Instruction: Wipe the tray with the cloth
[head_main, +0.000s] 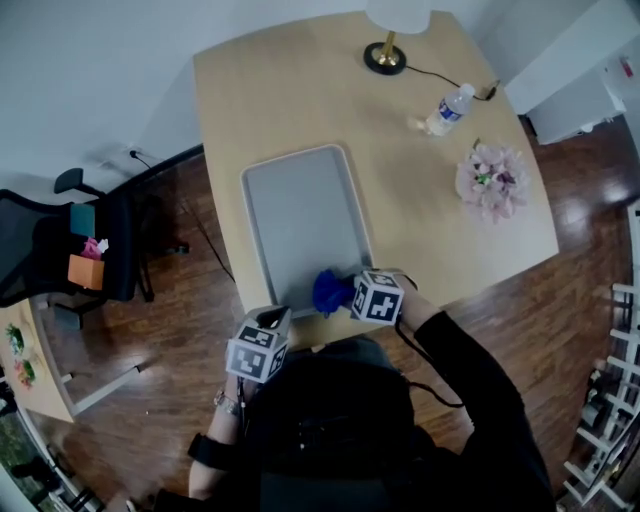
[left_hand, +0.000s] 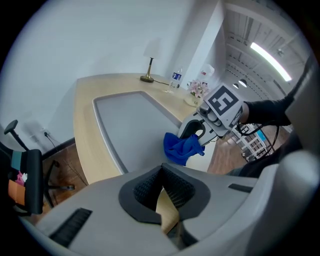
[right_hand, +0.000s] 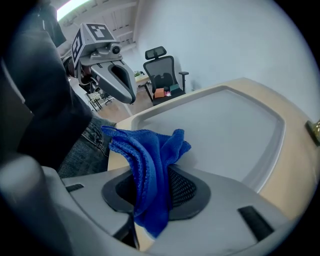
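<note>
Dark-clad torso (head_main: 330, 420) fills the near edge. Wood floor (head_main: 170, 300) surrounds a tan table (head_main: 290, 90), where the grey tray (head_main: 300, 220) lies. Office chair (head_main: 60, 250) stands left of the tray; flowers (head_main: 492, 180), bottle (head_main: 447, 108) and lamp base (head_main: 385, 57) sit to its right and beyond. Right gripper (right_hand: 150, 185), angled down, pinches the blue cloth (right_hand: 150, 155) at the tray's near right corner. Left gripper (left_hand: 161, 182), pads pressed together and empty, hangs just off the tray's near edge.

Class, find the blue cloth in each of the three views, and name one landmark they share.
Head view: blue cloth lower centre, at the near right corner of the grey tray.
Left gripper view: right of centre, hanging from the right gripper.
Right gripper view: bottom centre, pinched between that gripper's jaws.
Shared landmark: the grey tray.
</note>
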